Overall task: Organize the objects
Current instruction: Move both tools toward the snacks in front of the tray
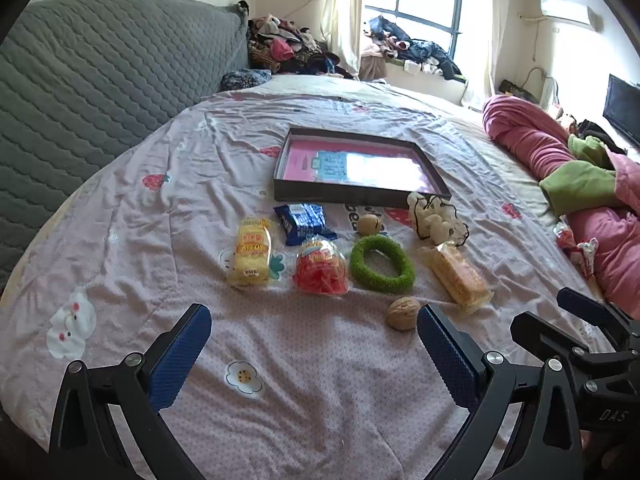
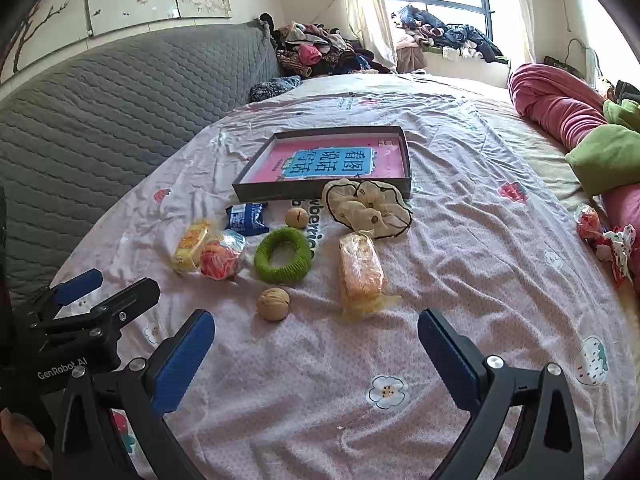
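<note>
On the pink bedsheet a shallow dark box [image 1: 352, 196] [image 2: 320, 192] with a pink and blue book inside lies behind a row of small items: a yellow snack pack [image 1: 250, 252] [image 2: 190, 246], a blue packet [image 1: 304, 222] [image 2: 246, 218], a red snack bag [image 1: 320, 268] [image 2: 220, 258], a green ring [image 1: 382, 264] [image 2: 284, 256], two walnuts [image 1: 402, 313] [image 2: 273, 303], an orange cracker pack [image 1: 458, 272] [image 2: 360, 272] and a cream scrunchie [image 1: 436, 216] [image 2: 368, 206]. My left gripper [image 1: 314, 332] and right gripper [image 2: 316, 334] hover open and empty in front of them.
A grey quilted headboard [image 1: 100, 72] rises at the left. Rolled pink and green bedding [image 1: 560, 160] [image 2: 568, 112] lies along the right side, with small wrapped items [image 2: 600, 232] beside it. Clothes [image 1: 288, 48] are piled at the far end by the window.
</note>
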